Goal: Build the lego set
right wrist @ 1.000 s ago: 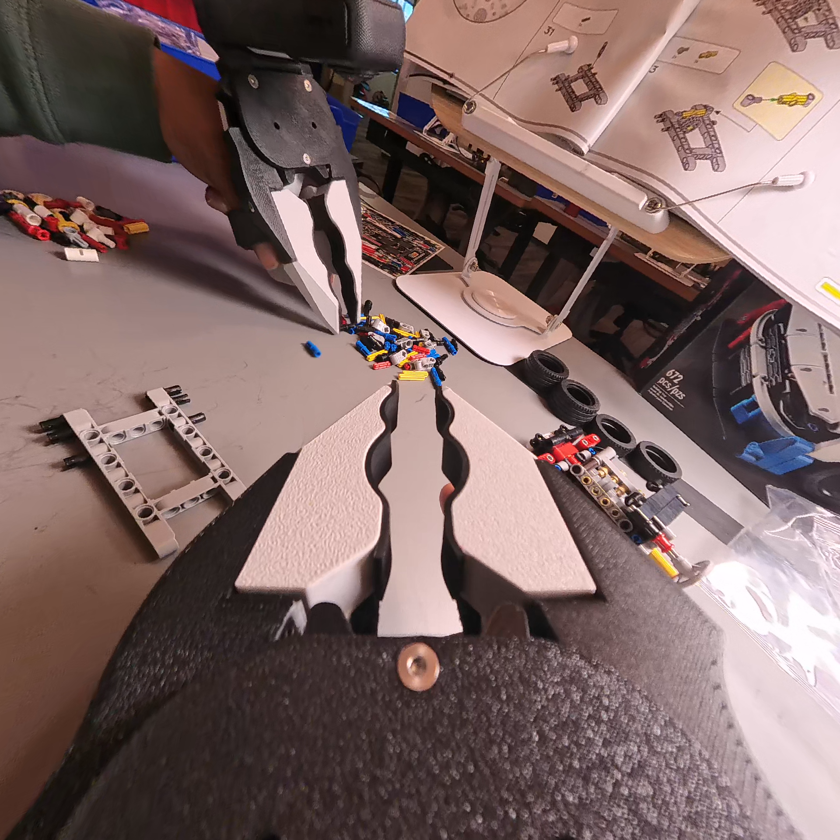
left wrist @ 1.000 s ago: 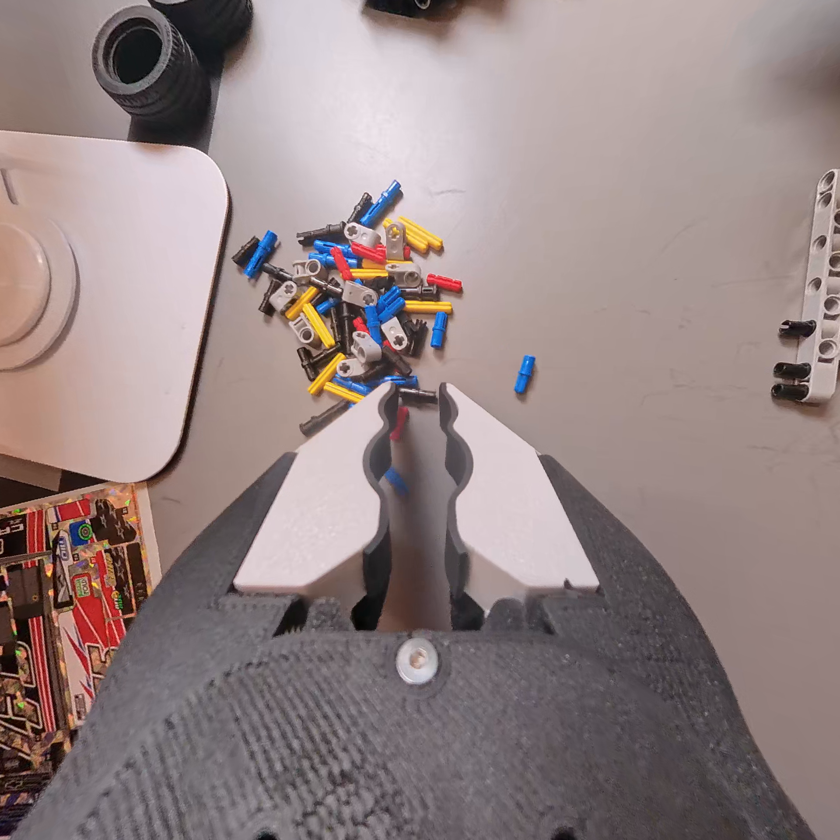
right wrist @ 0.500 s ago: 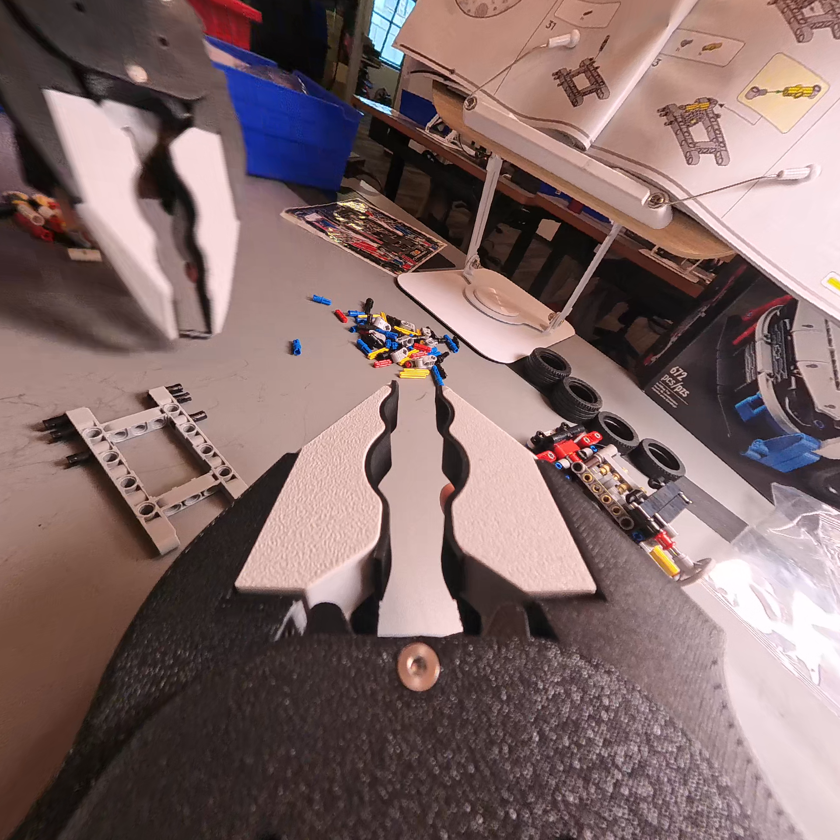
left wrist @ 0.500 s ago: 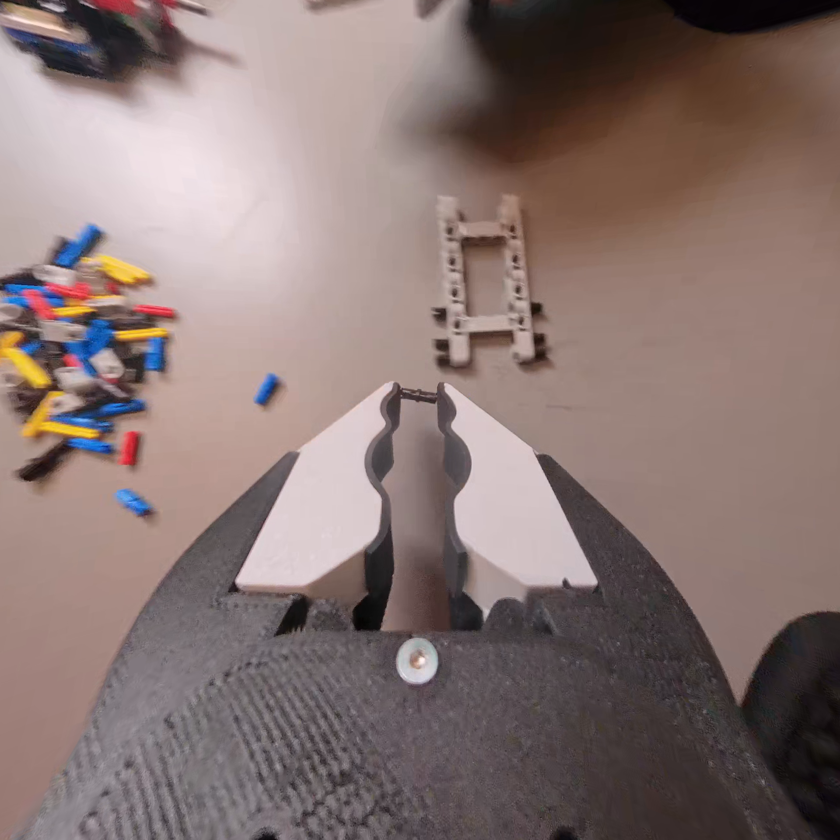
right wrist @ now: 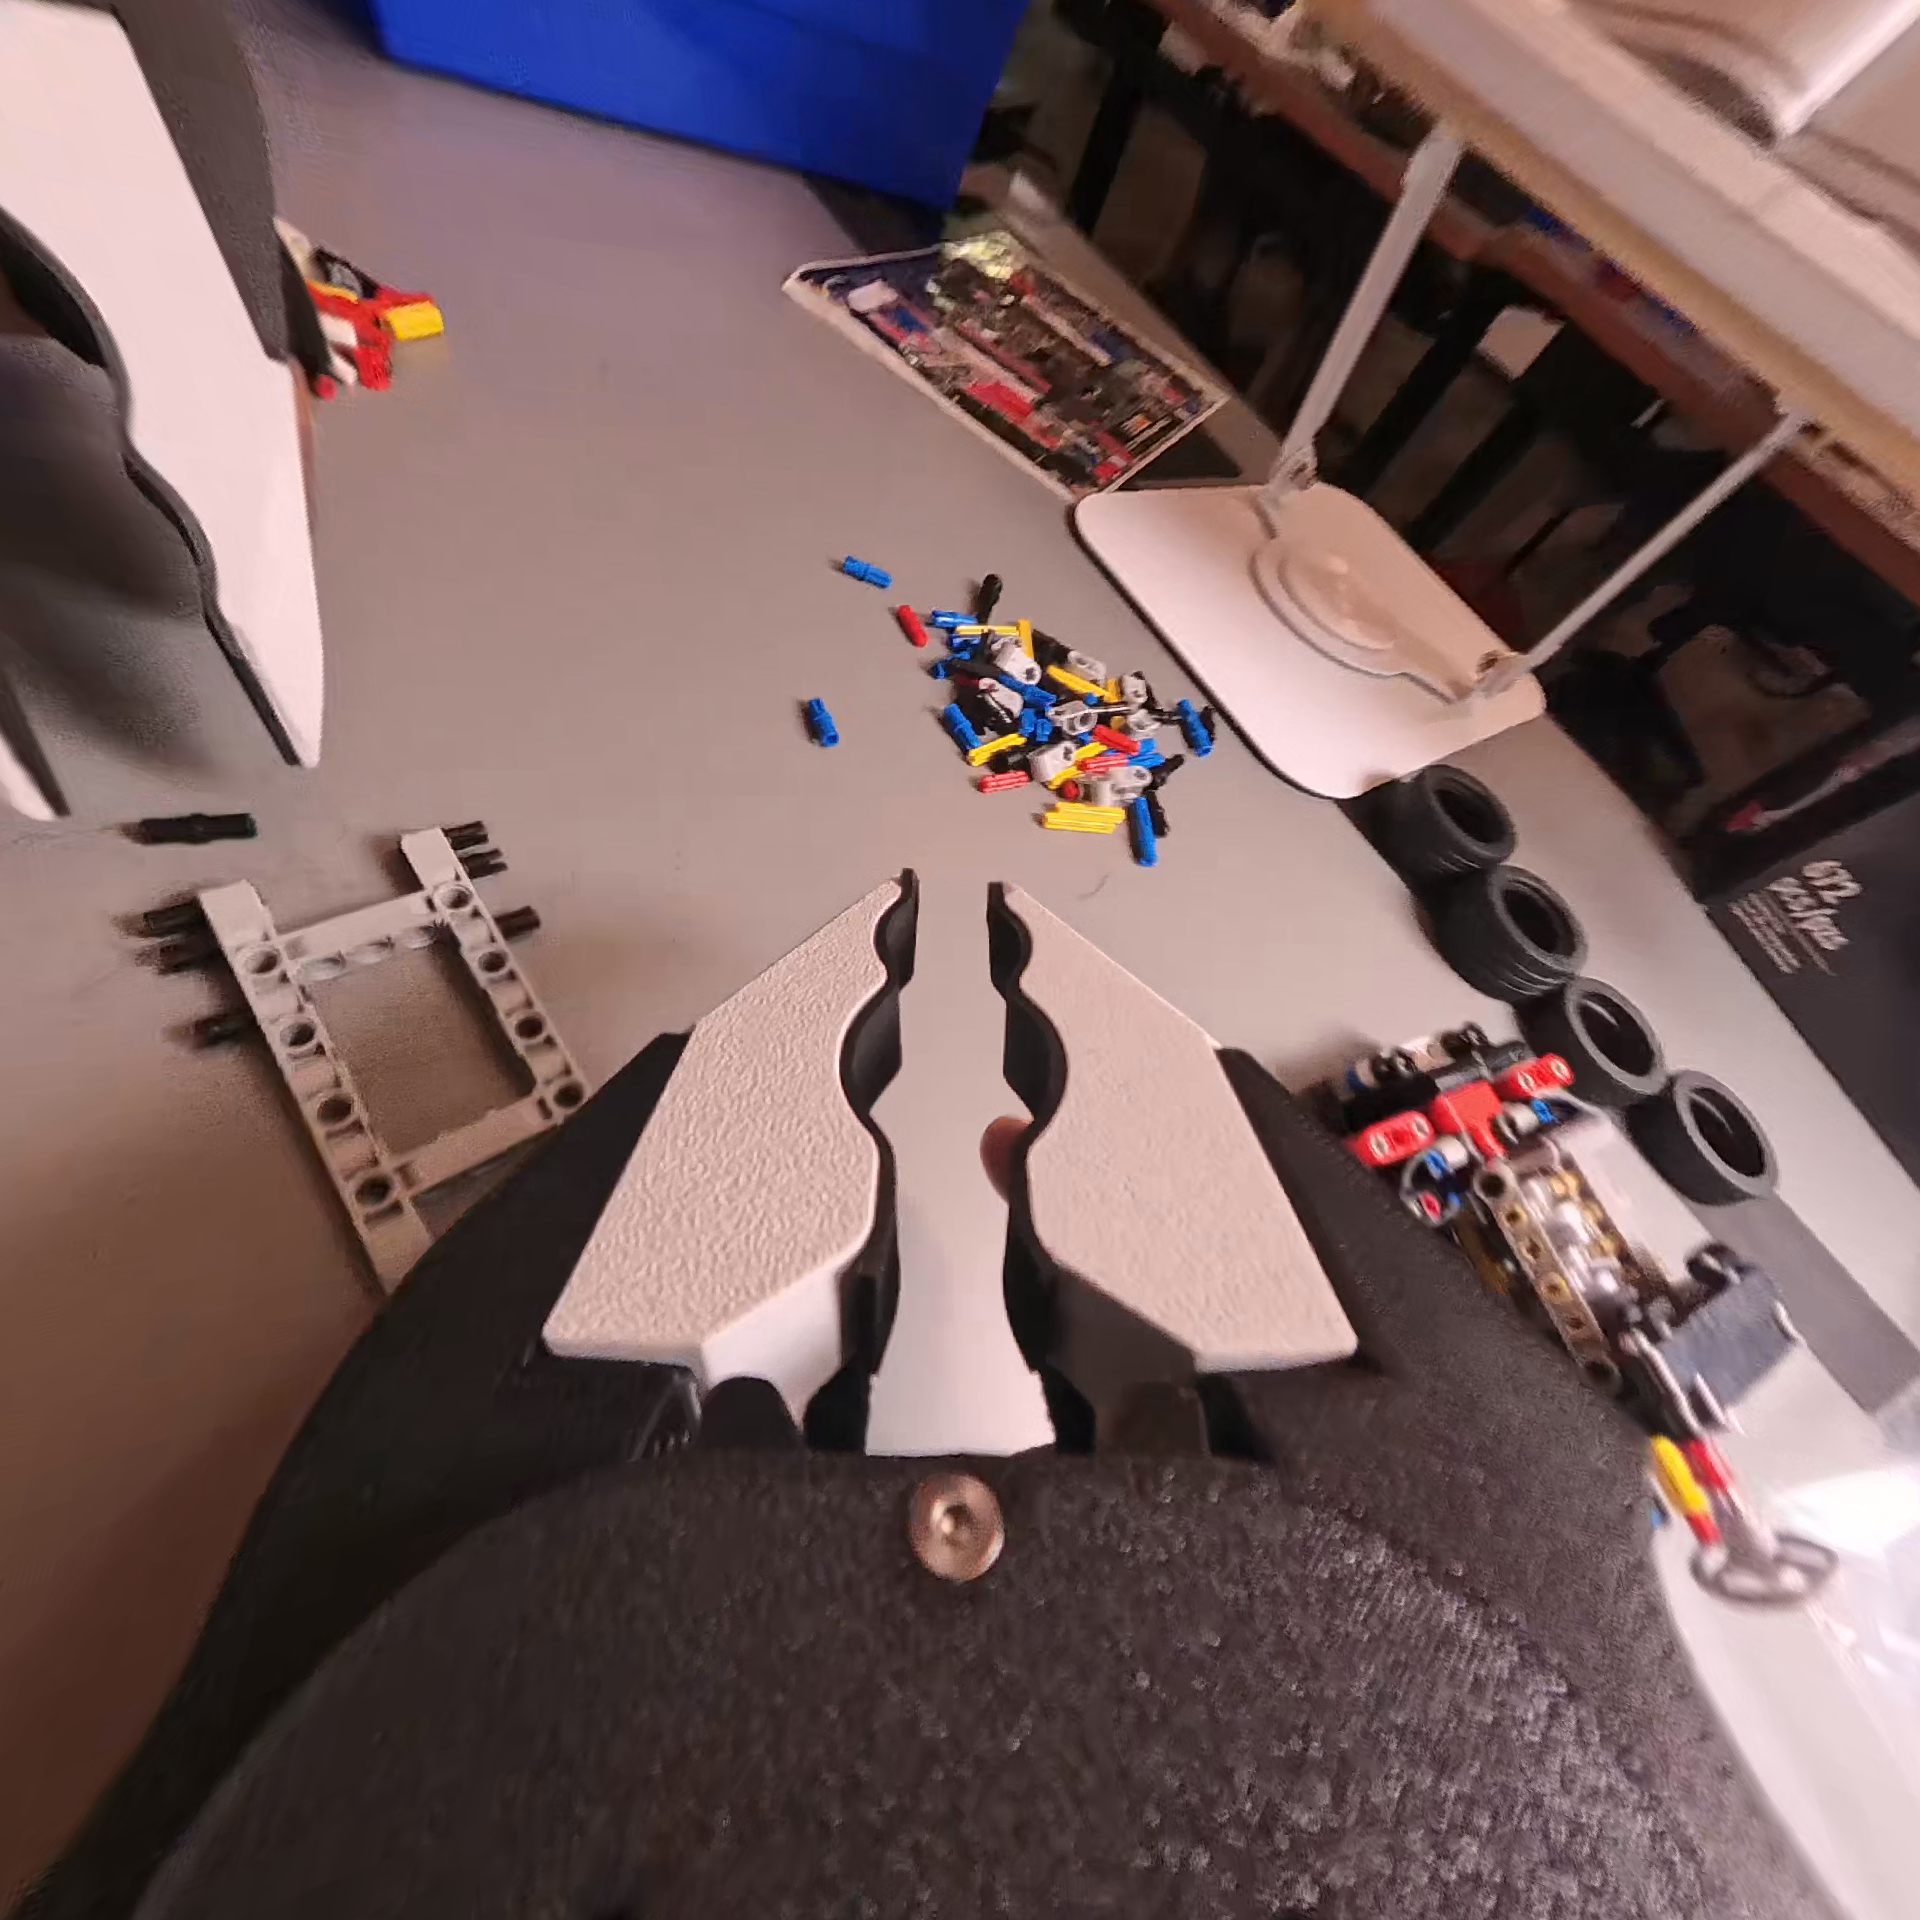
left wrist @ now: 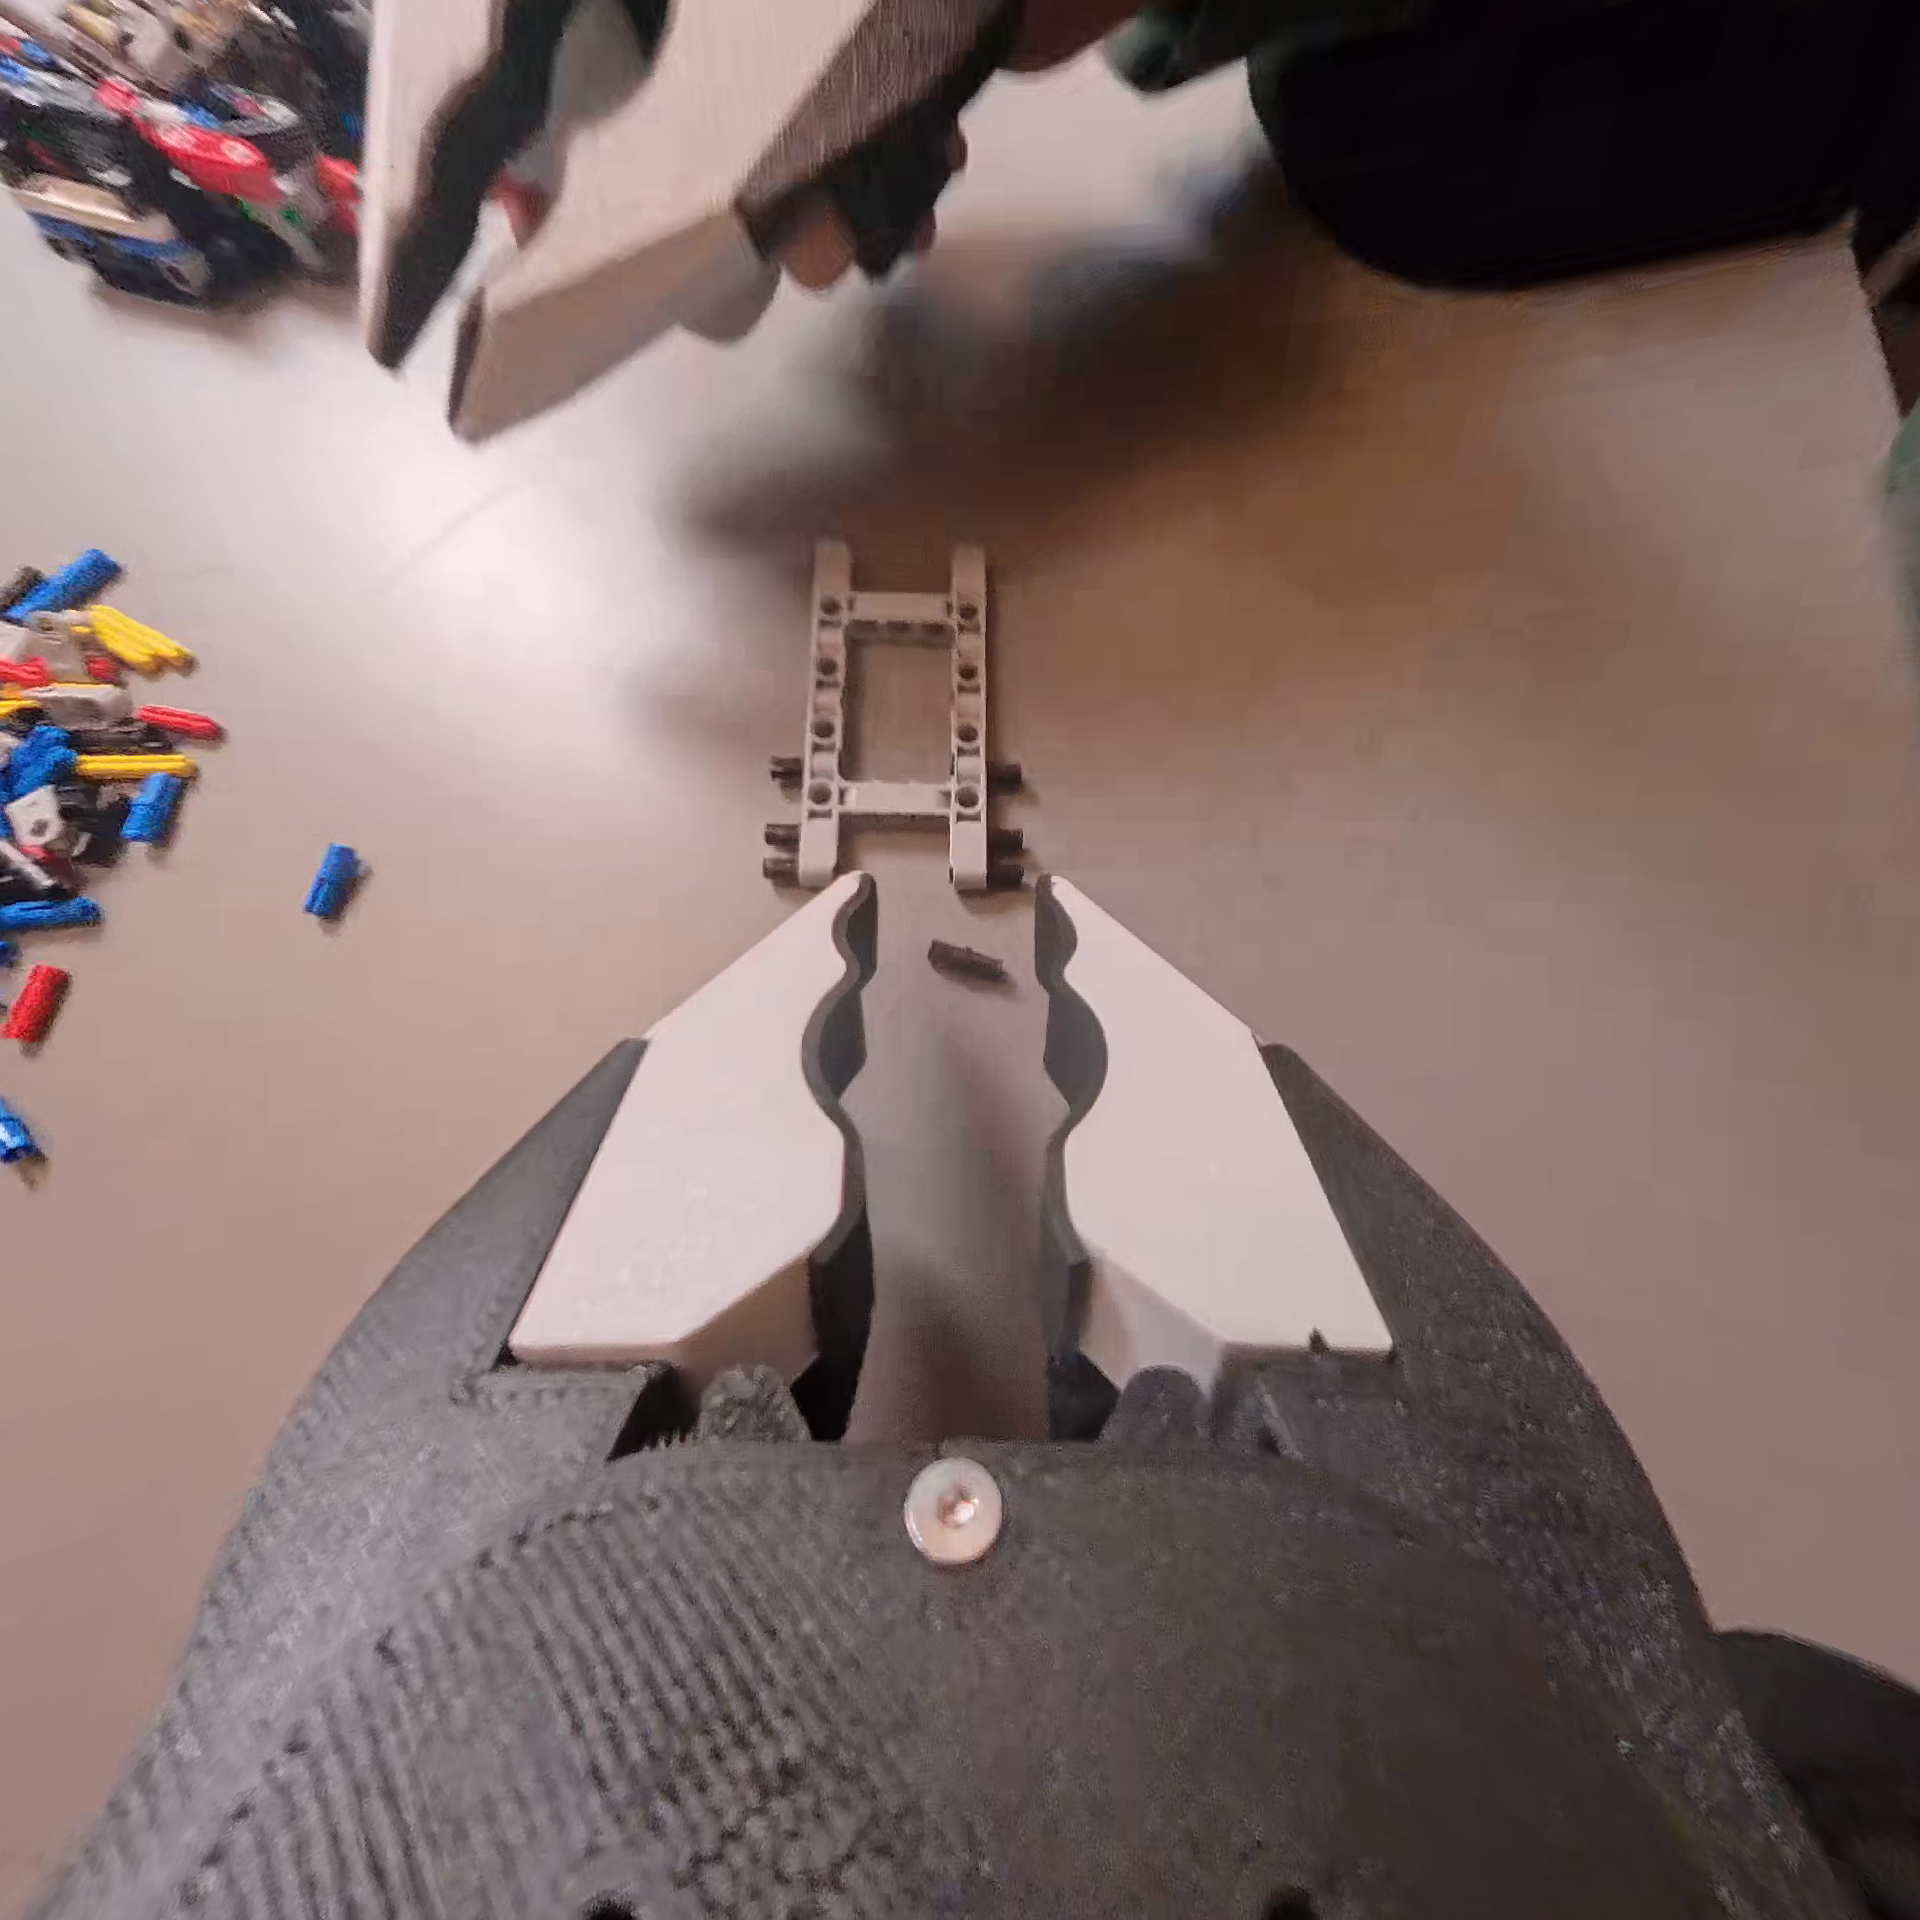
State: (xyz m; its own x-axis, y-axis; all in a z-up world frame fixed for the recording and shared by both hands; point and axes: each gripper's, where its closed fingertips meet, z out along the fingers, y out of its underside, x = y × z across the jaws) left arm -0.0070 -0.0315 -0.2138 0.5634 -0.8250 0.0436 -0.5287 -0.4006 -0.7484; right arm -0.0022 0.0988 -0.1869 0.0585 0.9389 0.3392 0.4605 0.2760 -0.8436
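Observation:
My left gripper (left wrist: pixel 953 888) is open and empty, just short of the near end of the grey beam frame (left wrist: pixel 899 717). A black pin (left wrist: pixel 968 961) lies on the table between its fingers. The frame has black pins sticking out of its near sides. In the right wrist view the frame (right wrist: pixel 395 1039) lies left of my right gripper (right wrist: pixel 951 886), which is narrowly open and empty above the table. The loose black pin (right wrist: pixel 192 828) lies beyond the frame, under a left finger (right wrist: pixel 239 499). The right gripper (left wrist: pixel 426 390) shows blurred at the top of the left wrist view.
A pile of small coloured pins (right wrist: pixel 1060 727) lies mid-table, also in the left wrist view (left wrist: pixel 83 748). Four black tyres (right wrist: pixel 1507 925), a part-built car chassis (right wrist: pixel 1507 1174), the white stand base (right wrist: pixel 1309 623), a sticker sheet (right wrist: pixel 1008 364) and a plastic bag (right wrist: pixel 1818 1558) sit to the right. The left gripper is farther from the white stand base (right wrist: pixel 1309 623), some 35 centimetres, than the right, some 30 centimetres.
My left gripper carried the black pin from the pile to the grey frame, then opened, and the pin now lies on the table. The right gripper tilted down toward the table.

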